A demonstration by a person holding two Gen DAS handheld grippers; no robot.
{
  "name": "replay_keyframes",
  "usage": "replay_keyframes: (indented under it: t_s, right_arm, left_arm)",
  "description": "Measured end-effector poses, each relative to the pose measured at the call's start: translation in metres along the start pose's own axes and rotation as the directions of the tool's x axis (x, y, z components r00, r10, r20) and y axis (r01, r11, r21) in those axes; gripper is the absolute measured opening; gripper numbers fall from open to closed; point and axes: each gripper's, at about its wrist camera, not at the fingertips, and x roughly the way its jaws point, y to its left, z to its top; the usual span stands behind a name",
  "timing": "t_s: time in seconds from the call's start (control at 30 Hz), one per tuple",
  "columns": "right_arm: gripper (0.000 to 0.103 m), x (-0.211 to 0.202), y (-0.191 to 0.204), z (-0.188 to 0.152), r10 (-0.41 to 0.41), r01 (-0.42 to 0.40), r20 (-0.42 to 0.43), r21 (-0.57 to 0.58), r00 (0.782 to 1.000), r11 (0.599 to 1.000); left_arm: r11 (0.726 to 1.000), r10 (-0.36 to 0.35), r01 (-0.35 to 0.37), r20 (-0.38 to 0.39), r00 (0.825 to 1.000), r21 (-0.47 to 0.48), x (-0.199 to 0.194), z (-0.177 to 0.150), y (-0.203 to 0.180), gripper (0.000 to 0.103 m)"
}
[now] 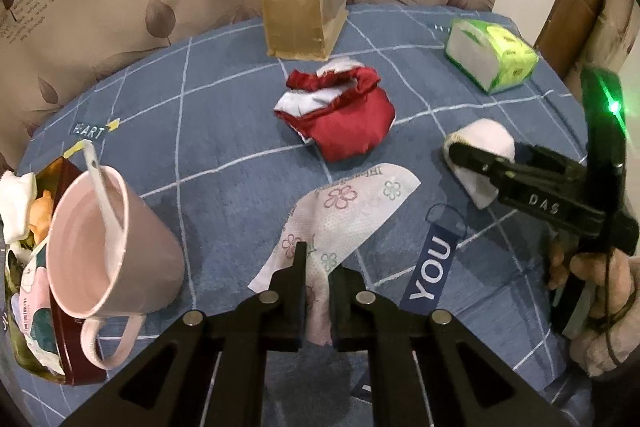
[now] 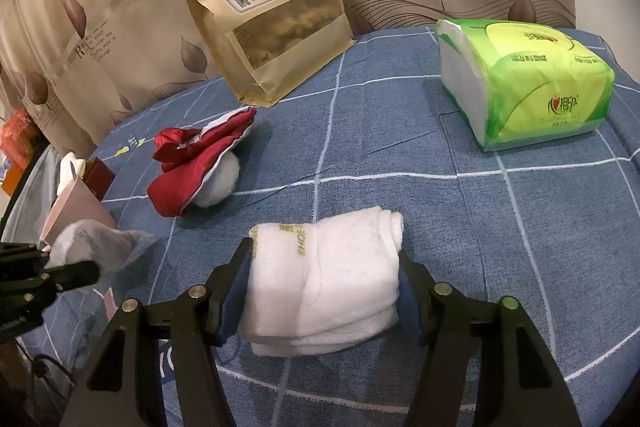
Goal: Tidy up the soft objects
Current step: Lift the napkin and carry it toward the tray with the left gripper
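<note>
The left gripper (image 1: 318, 269) pinches the flowery tissue (image 1: 340, 215) at six o'clock. The right gripper (image 2: 324, 291) squeezes the folded white towel (image 2: 324, 279). Next, both need a tidy spot.

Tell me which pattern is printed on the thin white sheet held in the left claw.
Small pink and green flowers on the thin white sheet, clearest in the left wrist view.

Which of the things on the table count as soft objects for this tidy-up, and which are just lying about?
Job:
- floral cloth, pinched in the left gripper
- folded white towel, clamped in the right gripper
- red pouch

Lying about:
- pink mug with spoon
- snack bag
- tissue pack
- red box
</note>
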Motion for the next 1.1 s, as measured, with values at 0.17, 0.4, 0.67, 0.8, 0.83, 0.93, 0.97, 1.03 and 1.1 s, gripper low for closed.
replay_keyframes:
  t_s: [0.17,0.4,0.67,0.8,0.83,0.93,0.97,1.03,1.1]
  right_arm:
    - [0.060,0.001,0.001,0.000,0.000,0.000,0.000,0.000,1.000,1.000]
    - [0.060,0.001,0.001,0.000,-0.001,0.001,0.000,0.000,1.000,1.000]
    - [0.060,0.002,0.001,-0.001,-0.003,0.003,-0.001,-0.002,1.000,1.000]
    - [0.060,0.003,0.002,-0.001,-0.008,0.008,-0.002,-0.006,1.000,1.000]
    - [0.060,0.003,0.002,0.000,-0.009,0.009,-0.003,-0.007,1.000,1.000]
    - [0.060,0.003,0.002,0.000,-0.012,0.012,-0.003,-0.010,1.000,1.000]
    - [0.060,0.003,0.003,0.000,-0.013,0.013,-0.004,-0.011,1.000,1.000]
    - [0.060,0.004,0.003,0.000,-0.014,0.014,-0.004,-0.014,1.000,1.000]
    - [0.060,0.004,0.004,0.000,-0.016,0.016,-0.005,-0.016,1.000,1.000]
  left_arm:
    - [1.000,0.003,-0.002,0.039,0.999,-0.011,-0.015,0.003,0.005,0.008]
    - [0.999,0.039,-0.035,0.093,0.995,-0.041,-0.040,0.008,0.020,0.008]
    - [0.990,0.117,-0.106,0.129,0.985,-0.089,-0.065,0.008,0.051,0.008]
    - [0.980,0.171,-0.152,0.148,0.974,-0.130,-0.080,0.005,0.075,0.008]
    - [0.976,0.184,-0.163,0.151,0.971,-0.141,-0.084,0.004,0.082,0.008]
    - [0.964,0.232,-0.205,0.158,0.960,-0.170,-0.094,0.002,0.101,0.008]
    - [0.959,0.249,-0.220,0.159,0.955,-0.180,-0.098,0.001,0.108,0.008]
    - [0.947,0.285,-0.252,0.159,0.945,-0.201,-0.105,-0.001,0.122,0.008]
    - [0.933,0.322,-0.284,0.158,0.934,-0.219,-0.112,-0.003,0.138,0.008]
